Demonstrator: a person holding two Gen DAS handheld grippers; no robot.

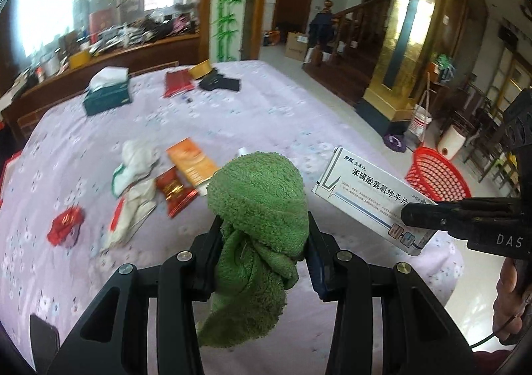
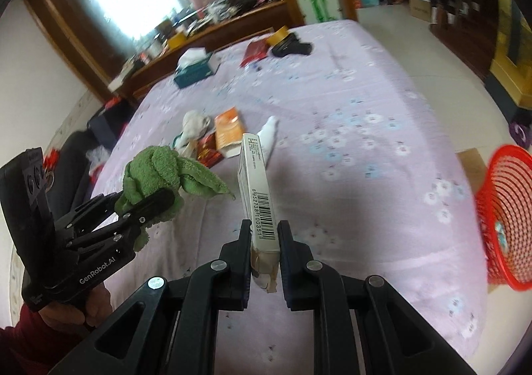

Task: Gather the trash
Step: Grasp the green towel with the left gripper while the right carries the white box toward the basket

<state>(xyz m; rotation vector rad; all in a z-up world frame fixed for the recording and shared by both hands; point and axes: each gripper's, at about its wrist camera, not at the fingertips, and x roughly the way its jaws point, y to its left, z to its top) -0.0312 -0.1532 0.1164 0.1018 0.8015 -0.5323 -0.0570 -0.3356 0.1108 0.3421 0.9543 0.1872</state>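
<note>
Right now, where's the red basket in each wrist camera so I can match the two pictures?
Left wrist: the red basket sits at the right, on the floor past the table edge, behind the medicine box.
Right wrist: far right edge, beside the table.
Shared landmark: the teal tissue box on the table.

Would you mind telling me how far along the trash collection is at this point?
Early to midway. The red basket beside the table seems to hold something already. In hand: the right claw grips a medicine box, and the left claw a green cloth. Left: red wrappers, an orange packet and crumpled tissue.
</note>
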